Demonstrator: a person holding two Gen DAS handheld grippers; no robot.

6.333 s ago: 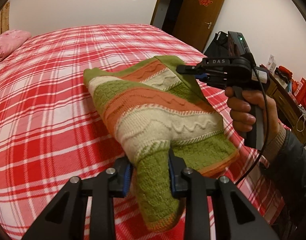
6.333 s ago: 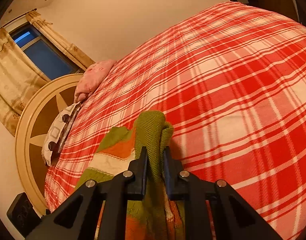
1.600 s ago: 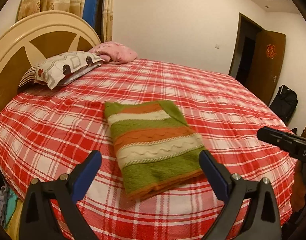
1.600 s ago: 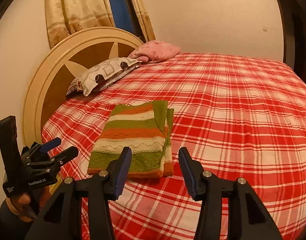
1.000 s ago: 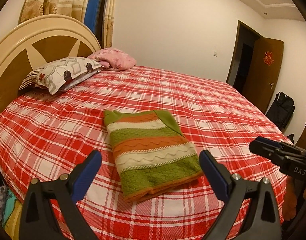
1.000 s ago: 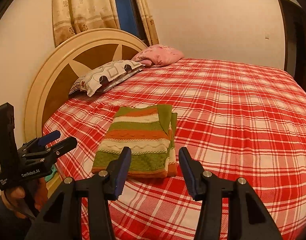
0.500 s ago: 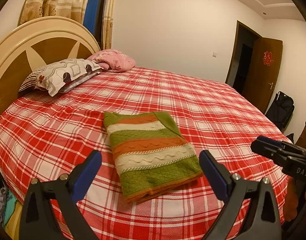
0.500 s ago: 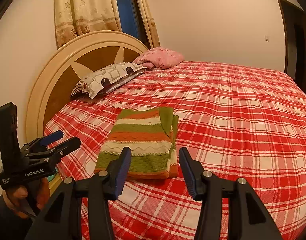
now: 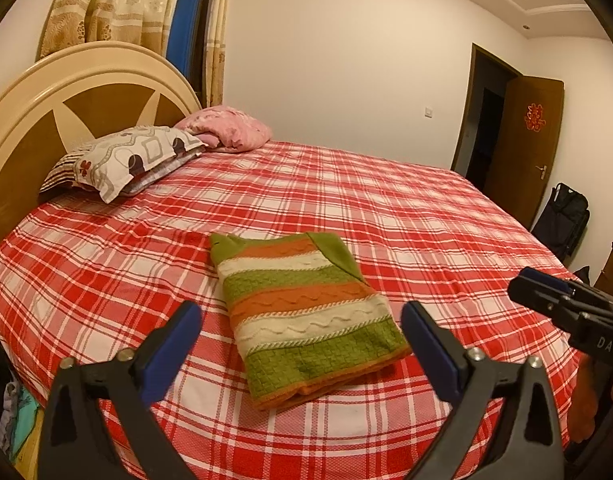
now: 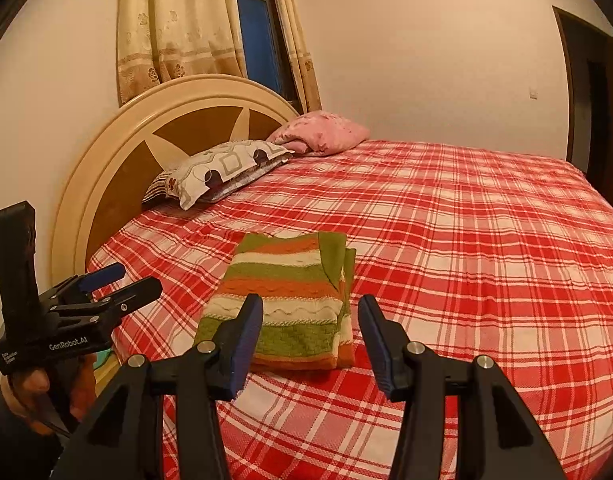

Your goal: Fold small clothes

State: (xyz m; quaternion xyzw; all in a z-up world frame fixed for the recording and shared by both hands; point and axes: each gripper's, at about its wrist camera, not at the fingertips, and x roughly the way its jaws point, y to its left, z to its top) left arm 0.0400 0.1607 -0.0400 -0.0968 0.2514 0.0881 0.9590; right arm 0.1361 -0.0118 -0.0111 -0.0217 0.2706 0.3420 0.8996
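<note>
A small knitted sweater (image 9: 302, 312) with green, orange and cream stripes lies folded into a flat rectangle on the red plaid bed (image 9: 426, 220); it also shows in the right wrist view (image 10: 290, 300). My left gripper (image 9: 302, 332) is wide open and empty, held back from the near edge of the sweater. My right gripper (image 10: 310, 328) is open and empty, also held back from the sweater. Each gripper shows in the other's view: the right one (image 9: 546, 296) at the right edge, the left one (image 10: 106, 284) at the left.
A patterned pillow (image 9: 126, 160) and a pink pillow (image 9: 230, 128) lie by the round wooden headboard (image 9: 66, 96). A curtained window (image 10: 250, 36) is behind it. A brown door (image 9: 526, 148) and a black bag (image 9: 562, 216) stand at the far right.
Since 6.3 s ago both grippers have let go of the sweater, which now lies folded on the bed. Over the last second both grippers have drawn back slightly, staying open.
</note>
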